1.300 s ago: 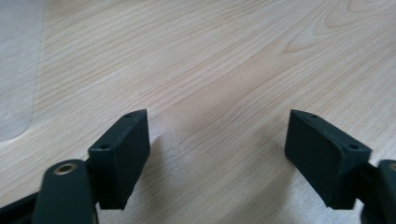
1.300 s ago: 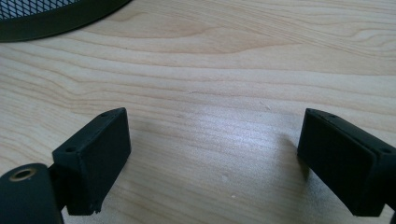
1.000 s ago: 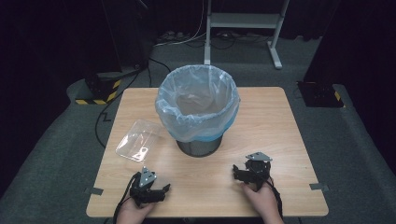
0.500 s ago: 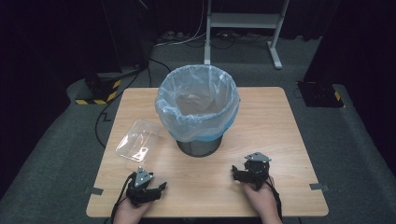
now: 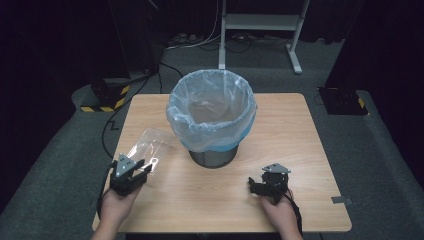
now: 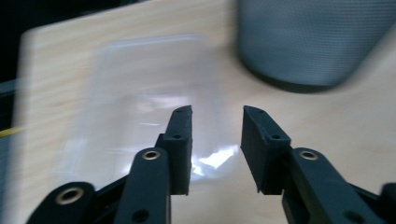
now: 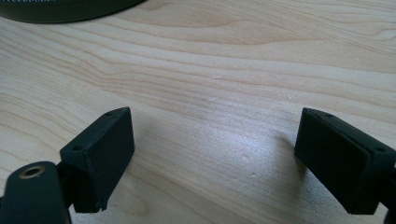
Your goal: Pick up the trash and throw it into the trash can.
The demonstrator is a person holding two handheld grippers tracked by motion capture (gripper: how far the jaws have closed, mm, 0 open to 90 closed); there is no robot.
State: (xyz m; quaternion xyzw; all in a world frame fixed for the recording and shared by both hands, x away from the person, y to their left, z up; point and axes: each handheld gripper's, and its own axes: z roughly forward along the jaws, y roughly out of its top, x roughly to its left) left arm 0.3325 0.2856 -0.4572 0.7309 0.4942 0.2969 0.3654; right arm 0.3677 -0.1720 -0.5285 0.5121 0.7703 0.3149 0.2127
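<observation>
My left gripper (image 5: 141,166), jaws just narrowed but gripping nothing, faces the clear plastic container (image 5: 148,148) at twelve o'clock; right gripper (image 5: 260,186) gapes wide.

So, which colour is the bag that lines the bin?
Pale translucent blue; the bag over the bin shows best in the high view.

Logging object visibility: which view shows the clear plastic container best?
The high view: the clear plastic container lies whole on the table left of the bin, ahead of the left gripper. The left gripper view shows it closer but blurred. The right gripper view gives bare wood.
</observation>
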